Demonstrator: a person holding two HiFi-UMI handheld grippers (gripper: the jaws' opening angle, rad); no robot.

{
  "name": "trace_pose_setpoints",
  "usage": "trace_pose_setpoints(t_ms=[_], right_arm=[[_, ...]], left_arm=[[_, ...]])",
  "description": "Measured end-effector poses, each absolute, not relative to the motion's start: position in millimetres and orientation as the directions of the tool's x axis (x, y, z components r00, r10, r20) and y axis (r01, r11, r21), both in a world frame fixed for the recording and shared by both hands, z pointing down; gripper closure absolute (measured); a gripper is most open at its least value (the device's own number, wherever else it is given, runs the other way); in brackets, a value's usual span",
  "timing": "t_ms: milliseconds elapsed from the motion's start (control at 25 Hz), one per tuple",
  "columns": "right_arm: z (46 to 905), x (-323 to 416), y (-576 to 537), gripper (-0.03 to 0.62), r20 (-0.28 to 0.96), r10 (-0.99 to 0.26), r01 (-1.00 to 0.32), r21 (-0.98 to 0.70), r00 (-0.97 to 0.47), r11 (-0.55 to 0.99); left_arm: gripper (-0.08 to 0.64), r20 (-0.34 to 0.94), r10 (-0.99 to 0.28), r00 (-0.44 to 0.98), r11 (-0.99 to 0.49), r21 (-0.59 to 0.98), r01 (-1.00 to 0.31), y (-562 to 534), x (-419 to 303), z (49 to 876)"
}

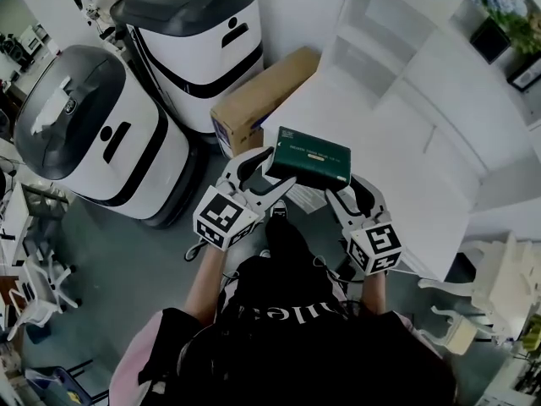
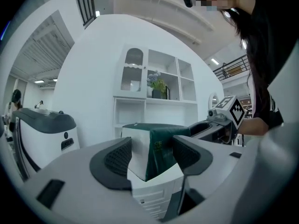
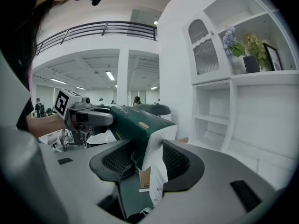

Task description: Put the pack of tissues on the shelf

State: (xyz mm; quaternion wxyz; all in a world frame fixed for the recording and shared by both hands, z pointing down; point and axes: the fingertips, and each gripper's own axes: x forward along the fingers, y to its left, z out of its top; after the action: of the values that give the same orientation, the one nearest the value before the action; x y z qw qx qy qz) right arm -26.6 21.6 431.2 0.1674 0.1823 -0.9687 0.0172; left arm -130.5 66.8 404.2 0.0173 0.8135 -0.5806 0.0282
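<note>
The pack of tissues (image 1: 308,156) is a dark green box with white ends, held in the air level between both grippers in front of the white shelf unit (image 1: 380,57). My left gripper (image 1: 269,170) is shut on its left end and my right gripper (image 1: 349,186) on its right end. In the left gripper view the pack (image 2: 159,146) is pinched between the pads of the left gripper (image 2: 152,153), with the right gripper (image 2: 219,125) beyond. In the right gripper view the pack (image 3: 135,125) is clamped by the right gripper (image 3: 147,155), and the left gripper (image 3: 88,118) holds the far end.
A long cardboard box (image 1: 262,96) lies on the floor by the shelf unit's left end. Two large white and grey machines (image 1: 93,134) (image 1: 199,41) stand to the left. A flower pot (image 1: 499,15) sits on an upper shelf. White furniture (image 1: 490,286) stands at the right.
</note>
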Motion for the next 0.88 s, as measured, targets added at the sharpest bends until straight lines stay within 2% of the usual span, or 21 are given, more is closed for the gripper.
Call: trace_pose_setpoints(t_ms=[560, 880], right_arm=[[433, -54, -113, 0.356, 0.298, -0.438, -0.444, 0.051, -0.848, 0.895], [417, -45, -207, 0.356, 0.261, -0.500, -0.501, 0.068, -0.826, 0.863]], left_arm=[[0.275, 0.102, -0.907, 0.409, -0.411, -0.001, -0.912, -78, -163, 408], [0.276, 0.100, -0.883, 0.458, -0.463, -0.026, -0.886, -179, -155, 392]])
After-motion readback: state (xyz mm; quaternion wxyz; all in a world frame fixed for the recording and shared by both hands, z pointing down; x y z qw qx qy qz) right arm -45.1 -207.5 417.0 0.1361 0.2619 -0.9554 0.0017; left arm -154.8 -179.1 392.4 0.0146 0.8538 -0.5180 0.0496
